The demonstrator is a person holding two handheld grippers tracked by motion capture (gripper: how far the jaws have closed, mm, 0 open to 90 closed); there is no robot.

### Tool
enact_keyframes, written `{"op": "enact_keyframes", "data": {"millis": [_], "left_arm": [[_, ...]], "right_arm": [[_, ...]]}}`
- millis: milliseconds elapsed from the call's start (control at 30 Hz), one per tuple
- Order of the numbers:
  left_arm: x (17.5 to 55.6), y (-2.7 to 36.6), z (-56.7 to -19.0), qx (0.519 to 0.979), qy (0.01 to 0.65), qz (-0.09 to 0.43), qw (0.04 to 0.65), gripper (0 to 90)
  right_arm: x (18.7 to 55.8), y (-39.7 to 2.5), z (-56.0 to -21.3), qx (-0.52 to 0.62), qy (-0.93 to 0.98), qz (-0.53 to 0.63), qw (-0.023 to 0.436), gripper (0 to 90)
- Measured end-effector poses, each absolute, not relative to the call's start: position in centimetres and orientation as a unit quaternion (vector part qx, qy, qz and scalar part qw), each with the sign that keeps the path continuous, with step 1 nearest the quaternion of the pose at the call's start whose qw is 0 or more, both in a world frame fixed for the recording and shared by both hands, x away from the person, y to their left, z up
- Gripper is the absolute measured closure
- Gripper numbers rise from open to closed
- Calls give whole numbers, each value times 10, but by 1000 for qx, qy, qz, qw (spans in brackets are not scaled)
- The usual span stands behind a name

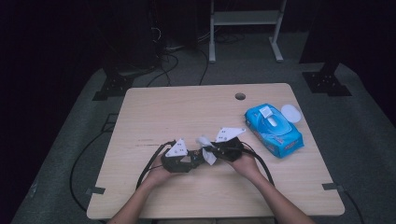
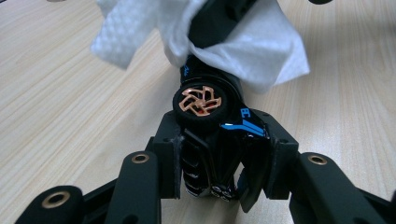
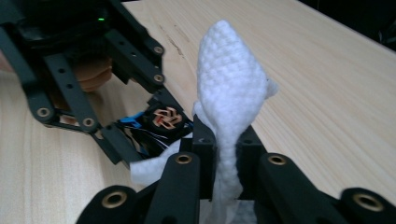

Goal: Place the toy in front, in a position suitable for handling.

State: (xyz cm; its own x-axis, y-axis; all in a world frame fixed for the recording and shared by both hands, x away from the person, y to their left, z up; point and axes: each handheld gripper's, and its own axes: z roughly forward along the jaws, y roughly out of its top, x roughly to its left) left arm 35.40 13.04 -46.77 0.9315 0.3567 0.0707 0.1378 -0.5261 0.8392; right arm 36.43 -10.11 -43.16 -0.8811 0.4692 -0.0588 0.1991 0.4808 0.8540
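Note:
A black toy car (image 2: 219,144) with blue trim and a copper-spoked wheel (image 2: 200,102) sits clamped between the jaws of my left gripper (image 2: 219,161). A white wet wipe (image 2: 243,46) is draped over the car's far end. My right gripper (image 3: 227,149) is shut on that wipe (image 3: 229,88), which stands up in a bunched fold between its jaws. From the right gripper view the car (image 3: 161,122) lies just beyond, held by the left gripper (image 3: 126,140). In the high view both grippers, left (image 1: 187,159) and right (image 1: 215,149), meet near the table's front middle with the wipe (image 1: 206,148) between them.
A blue pack of wet wipes (image 1: 273,129) lies at the right of the wooden table (image 1: 177,112), with a white round lid (image 1: 290,112) beside it. A cable hole (image 1: 240,96) is near the far edge. Cables trail off the left front.

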Motion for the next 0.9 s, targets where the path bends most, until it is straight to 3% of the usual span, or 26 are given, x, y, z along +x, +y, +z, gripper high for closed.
{"op": "enact_keyframes", "data": {"millis": [67,167,300,433,667,767,900], "left_arm": [[353,130,-467,866,141,120,465,578],[354,130,-467,865,142,118,466,578],[354,130,-467,865,143,116,466,578],[354,130,-467,866,143,117,465,577],[354,130,-466,865,142,120,465,578],[354,130,-466,864,146,117,467,579],[354,131,-466,865,141,121,466,580]], "right_arm": [[368,-108,-430,209,849,467,131,670],[368,-115,-426,211,848,468,129,559],[365,-125,-418,211,845,469,145,495],[363,-129,-415,214,838,473,166,510],[362,-113,-424,202,844,470,159,772],[364,-107,-431,200,848,470,139,806],[365,-112,-430,204,849,464,151,823]]}}
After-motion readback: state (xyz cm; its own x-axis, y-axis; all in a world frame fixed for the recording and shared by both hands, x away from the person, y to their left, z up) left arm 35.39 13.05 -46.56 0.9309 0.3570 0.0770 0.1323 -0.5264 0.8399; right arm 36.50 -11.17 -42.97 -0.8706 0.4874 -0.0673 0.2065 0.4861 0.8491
